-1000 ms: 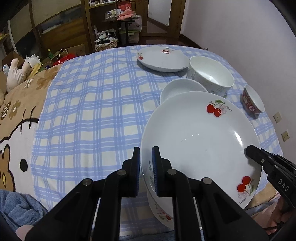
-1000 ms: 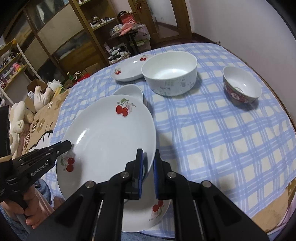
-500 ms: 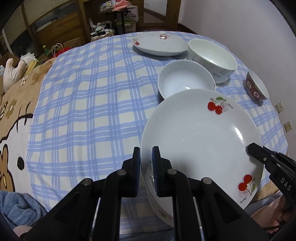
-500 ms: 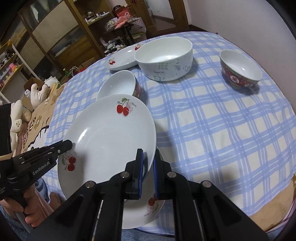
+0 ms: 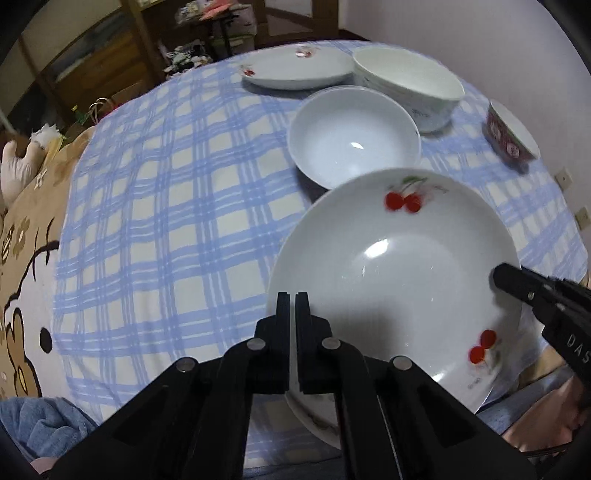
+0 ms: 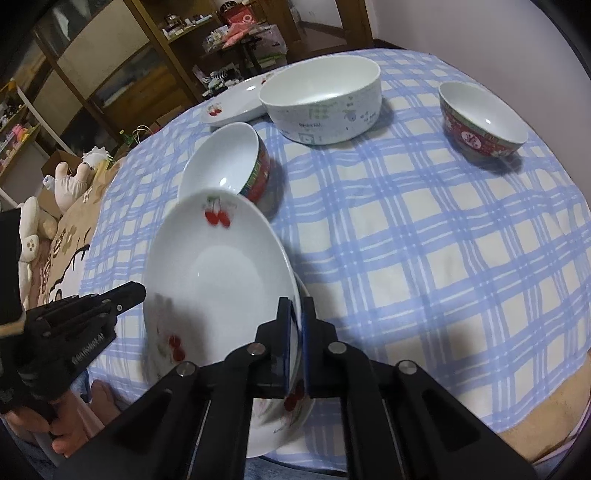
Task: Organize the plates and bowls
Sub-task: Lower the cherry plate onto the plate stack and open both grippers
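A white cherry plate [image 5: 399,277] [image 6: 221,280] hangs tilted just above a second cherry plate [image 5: 314,421] [image 6: 291,424] at the table's near edge. My left gripper [image 5: 291,295] [image 6: 135,291] pinches its left rim, jaws closing tight on it. At the opposite rim my right gripper [image 6: 297,301] [image 5: 496,273] is closing too, with the rim between its blue pads. Beyond stand a white bowl with a red outside [image 5: 354,140] [image 6: 221,166], a large white bowl [image 5: 410,81] [image 6: 321,103], a small red bowl [image 5: 509,133] [image 6: 480,118] and a far cherry plate [image 5: 295,70] [image 6: 232,105].
A blue checked cloth [image 5: 177,221] covers the table, with a brown cartoon blanket [image 5: 22,258] hanging at its left. Plush toys [image 6: 70,173] and wooden cabinets [image 6: 110,74] stand beyond the left side. A wall [image 6: 480,33] runs close behind the right side.
Both grippers have sunk with the cherry plate toward the plate below. More of the white bowl behind it now shows. The gaps between both pairs of jaws have narrowed.
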`<state>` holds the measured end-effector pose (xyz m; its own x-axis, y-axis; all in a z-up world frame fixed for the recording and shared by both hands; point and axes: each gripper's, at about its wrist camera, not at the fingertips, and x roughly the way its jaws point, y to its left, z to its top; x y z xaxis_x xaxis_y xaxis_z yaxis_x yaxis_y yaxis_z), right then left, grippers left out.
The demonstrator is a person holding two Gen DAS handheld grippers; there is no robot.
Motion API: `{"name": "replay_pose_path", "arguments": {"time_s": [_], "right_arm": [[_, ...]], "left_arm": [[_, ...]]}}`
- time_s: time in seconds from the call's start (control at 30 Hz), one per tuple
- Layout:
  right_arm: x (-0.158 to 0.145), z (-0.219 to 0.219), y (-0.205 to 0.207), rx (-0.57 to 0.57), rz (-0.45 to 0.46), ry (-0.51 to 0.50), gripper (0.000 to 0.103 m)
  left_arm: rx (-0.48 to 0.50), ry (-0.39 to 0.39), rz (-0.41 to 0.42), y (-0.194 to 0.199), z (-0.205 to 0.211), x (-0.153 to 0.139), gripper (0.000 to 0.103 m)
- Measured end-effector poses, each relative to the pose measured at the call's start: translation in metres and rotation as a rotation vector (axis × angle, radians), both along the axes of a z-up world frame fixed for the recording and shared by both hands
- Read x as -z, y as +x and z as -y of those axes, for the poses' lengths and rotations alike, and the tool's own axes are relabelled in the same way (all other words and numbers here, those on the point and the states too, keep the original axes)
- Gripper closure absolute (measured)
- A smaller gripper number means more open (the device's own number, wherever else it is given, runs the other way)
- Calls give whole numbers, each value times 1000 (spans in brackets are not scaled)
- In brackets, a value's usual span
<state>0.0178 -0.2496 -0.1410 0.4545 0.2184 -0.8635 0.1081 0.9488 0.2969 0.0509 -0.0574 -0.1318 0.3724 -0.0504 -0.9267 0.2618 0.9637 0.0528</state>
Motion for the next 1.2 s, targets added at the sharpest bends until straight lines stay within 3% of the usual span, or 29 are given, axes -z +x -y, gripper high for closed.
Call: {"name": "replay_pose_path", "arguments": {"time_s": [0.43,0.9,1.07,1.17,1.2], "right_arm": [[6,4,1,23,-15,1,95],[-6,7,-3,40,39,1,94],[-7,11,-4,47,37,9,94],[-8,15,-3,50,38,16,93],[-9,16,-3,55,45,15,88]], "left_arm": [[-52,2,-21,6,-9,3,96],[-78,-2,-22,8,-15,-2,95],[-82,-6,-14,7,-17,-7,90],[-76,-10,-20,5,-19,-10,88],[-77,-12,-15,4,-19,-12,88]]}}
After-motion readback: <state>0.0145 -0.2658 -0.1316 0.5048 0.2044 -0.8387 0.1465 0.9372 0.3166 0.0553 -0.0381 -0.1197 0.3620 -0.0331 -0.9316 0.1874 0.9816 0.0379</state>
